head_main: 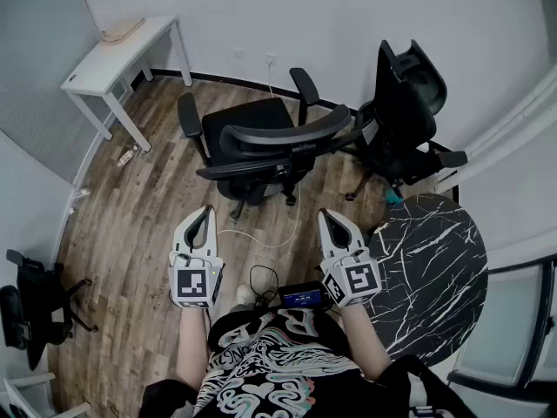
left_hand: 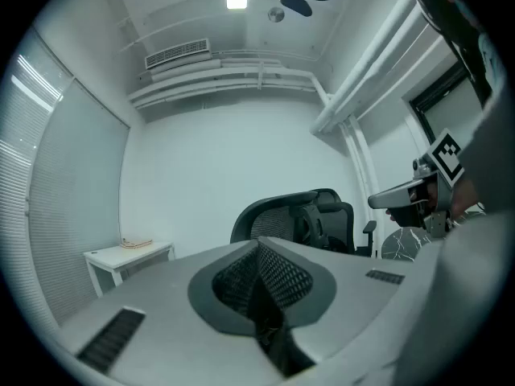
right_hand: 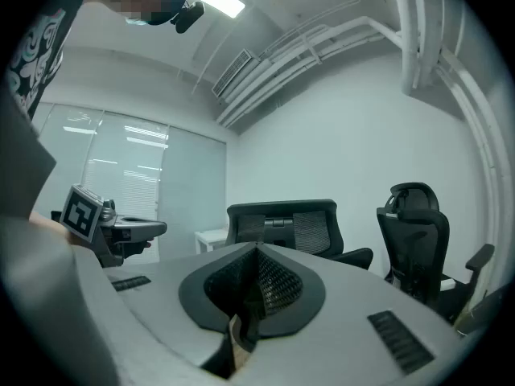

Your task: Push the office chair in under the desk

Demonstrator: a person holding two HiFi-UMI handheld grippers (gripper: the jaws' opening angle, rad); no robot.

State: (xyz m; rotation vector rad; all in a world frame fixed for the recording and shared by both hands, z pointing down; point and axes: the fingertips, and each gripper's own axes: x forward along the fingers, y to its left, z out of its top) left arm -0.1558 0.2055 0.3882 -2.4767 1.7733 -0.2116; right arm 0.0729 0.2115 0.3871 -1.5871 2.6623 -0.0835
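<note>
Both claws are closed on nothing: the grey left gripper (head_main: pixel 206 212) plainly, the grey right gripper (head_main: pixel 328 216) seemingly so. Ahead of them the black mesh-backed office chair (head_main: pixel 261 133) stands on the brown wood-plank floor (head_main: pixel 148 225), well apart from the white rectangular desk (head_main: pixel 113 59) off to the far left.

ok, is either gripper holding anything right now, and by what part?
Nothing is held. The left gripper and right gripper both have their fingers closed together on nothing, apart from the office chair.
</note>
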